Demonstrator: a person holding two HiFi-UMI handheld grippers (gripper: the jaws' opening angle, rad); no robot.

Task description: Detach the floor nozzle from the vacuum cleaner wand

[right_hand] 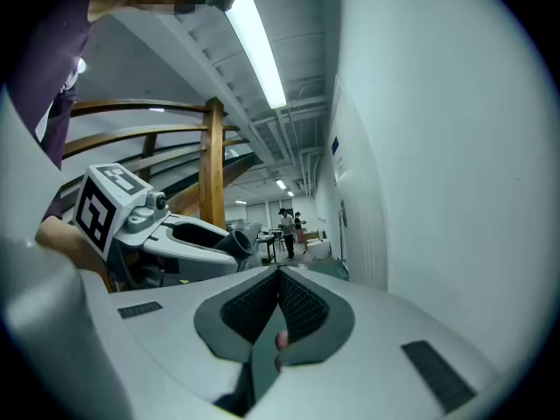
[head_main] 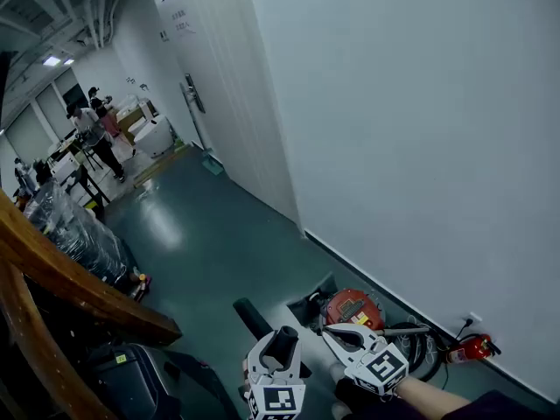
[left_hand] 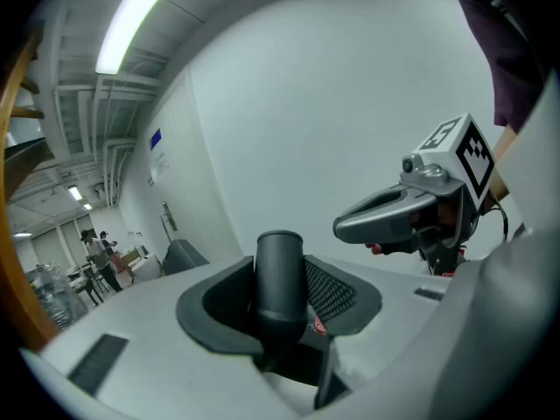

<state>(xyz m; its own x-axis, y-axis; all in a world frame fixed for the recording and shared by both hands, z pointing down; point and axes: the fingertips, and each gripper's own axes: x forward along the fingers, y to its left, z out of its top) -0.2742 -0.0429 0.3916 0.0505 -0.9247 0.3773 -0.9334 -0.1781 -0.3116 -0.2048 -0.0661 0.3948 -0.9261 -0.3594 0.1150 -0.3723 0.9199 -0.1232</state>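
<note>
The left gripper (head_main: 281,346) is clamped on a dark grey tube (left_hand: 280,274), apparently the vacuum cleaner wand, whose open end stands up past the pads. Just beside it, the right gripper (head_main: 344,334) has its jaws pressed together with nothing between them. Below them on the green floor (head_main: 219,243), a red vacuum canister (head_main: 354,308) sits by the white wall (head_main: 402,138), a red fire extinguisher (head_main: 471,348) near it. I cannot pick out the floor nozzle. Far down the hall, people (head_main: 93,129) stand among tables.
</note>
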